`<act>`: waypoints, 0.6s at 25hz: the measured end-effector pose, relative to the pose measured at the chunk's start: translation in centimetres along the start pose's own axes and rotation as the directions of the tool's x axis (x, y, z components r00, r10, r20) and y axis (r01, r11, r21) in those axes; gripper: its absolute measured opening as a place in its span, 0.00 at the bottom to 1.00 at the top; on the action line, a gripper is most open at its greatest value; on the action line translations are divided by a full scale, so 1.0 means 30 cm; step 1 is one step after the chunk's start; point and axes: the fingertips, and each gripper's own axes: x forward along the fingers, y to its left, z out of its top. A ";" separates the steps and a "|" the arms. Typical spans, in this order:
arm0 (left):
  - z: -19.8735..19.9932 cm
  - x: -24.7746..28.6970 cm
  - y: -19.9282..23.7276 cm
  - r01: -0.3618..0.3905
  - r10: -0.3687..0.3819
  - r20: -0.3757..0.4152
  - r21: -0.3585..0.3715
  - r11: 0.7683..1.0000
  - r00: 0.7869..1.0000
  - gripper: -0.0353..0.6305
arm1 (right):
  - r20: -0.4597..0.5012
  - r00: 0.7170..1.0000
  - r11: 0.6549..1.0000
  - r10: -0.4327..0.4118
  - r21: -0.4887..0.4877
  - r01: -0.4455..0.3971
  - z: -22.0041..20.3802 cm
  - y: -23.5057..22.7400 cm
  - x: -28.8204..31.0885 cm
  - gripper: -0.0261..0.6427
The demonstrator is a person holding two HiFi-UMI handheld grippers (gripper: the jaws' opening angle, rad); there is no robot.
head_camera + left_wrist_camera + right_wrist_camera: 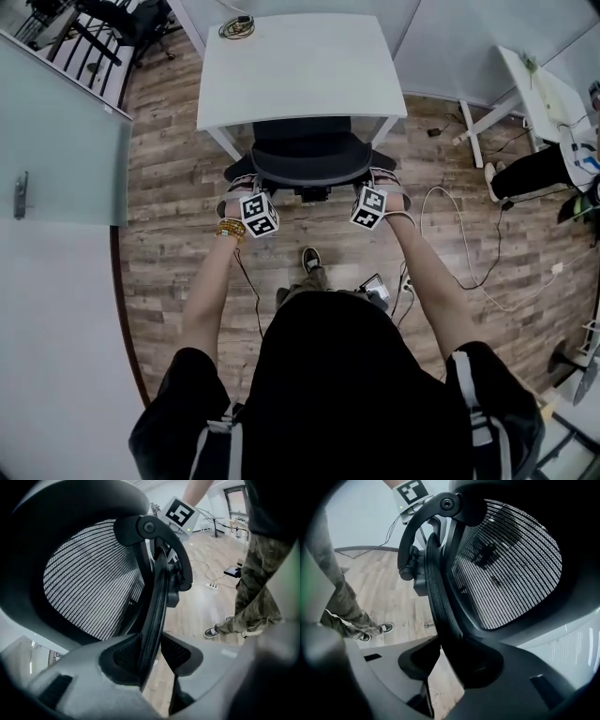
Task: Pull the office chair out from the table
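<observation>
Head view, chair: The black office chair (309, 155) stands tucked at the near edge of the white table (300, 66), its seat under the tabletop and its backrest facing the person on the wooden floor (178, 169).
Head view, tools: The left gripper (242, 187) meets the left side of the backrest and the right gripper (382, 183) meets the right side, with both arms reaching forward and down.
Left gripper view, jaws: The jaws stand spread astride the backrest rim (157, 597), which runs straight up between the two pads. The grey mesh (89, 583) lies to the left. The pads sit close along the rim, but no squeeze on it shows.
Right gripper view, jaws: It is a mirror picture. The jaws are apart with the dark rim (438, 602) between them. The rim lies against the pad on the mesh (506, 564) side and just beside the other. A firm pinch is not evident here either.
Step in hand: By the look of it, this is taking hold of the backrest. The chair has not yet come away from the table.
Next move: Both pairs of jaws likely need to close on the rim together. An even draw toward the person should then roll the chair straight out without swivelling it or catching its arms under the tabletop.
</observation>
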 end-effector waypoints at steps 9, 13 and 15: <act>-0.001 -0.001 -0.026 0.024 -0.025 -0.044 -0.020 1.000 0.999 0.28 | -0.007 1.000 1.000 0.012 -0.002 -0.012 0.005 0.011 -0.026 0.24; -0.014 -0.016 -0.046 0.010 -0.010 -0.048 -0.005 1.000 0.999 0.28 | 0.013 1.000 1.000 -0.016 -0.015 0.016 0.013 0.038 -0.040 0.24; -0.015 -0.022 -0.065 -0.002 0.002 -0.048 -0.004 1.000 0.999 0.28 | 0.016 1.000 0.999 -0.026 -0.020 0.026 0.003 0.059 -0.046 0.24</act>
